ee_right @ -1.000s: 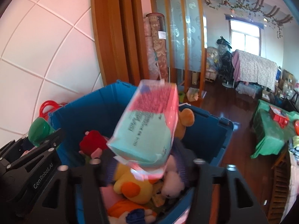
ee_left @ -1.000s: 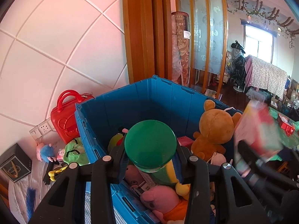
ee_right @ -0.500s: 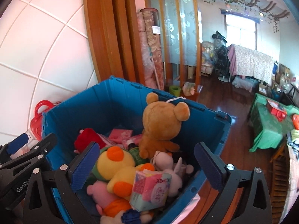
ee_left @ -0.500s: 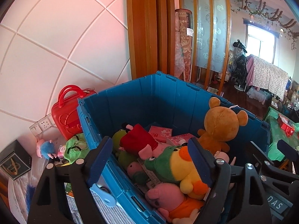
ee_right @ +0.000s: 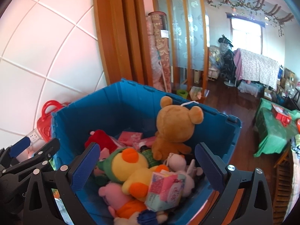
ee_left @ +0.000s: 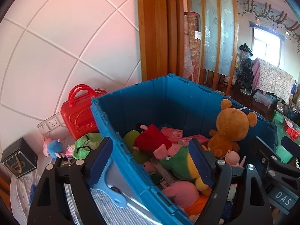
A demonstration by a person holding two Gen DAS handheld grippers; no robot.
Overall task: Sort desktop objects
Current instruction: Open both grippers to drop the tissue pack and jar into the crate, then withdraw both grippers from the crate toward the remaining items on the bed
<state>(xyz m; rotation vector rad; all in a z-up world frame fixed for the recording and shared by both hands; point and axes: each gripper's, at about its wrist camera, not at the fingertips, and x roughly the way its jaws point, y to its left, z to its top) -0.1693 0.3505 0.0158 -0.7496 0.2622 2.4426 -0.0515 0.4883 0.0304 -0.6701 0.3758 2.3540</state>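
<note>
A blue crate (ee_right: 120,101) fills the lower middle of both views, heaped with soft toys. Largest among them is a brown teddy bear (ee_right: 176,125) sitting against the far wall, then a yellow duck plush (ee_right: 135,168) in the middle of the heap. A tissue pack (ee_right: 165,189) lies on the toys at the near side, below and between the spread fingers of the right gripper (ee_right: 148,166), which holds nothing. The left gripper (ee_left: 152,159) is likewise wide apart and bare, straddling the crate's left rim.
</note>
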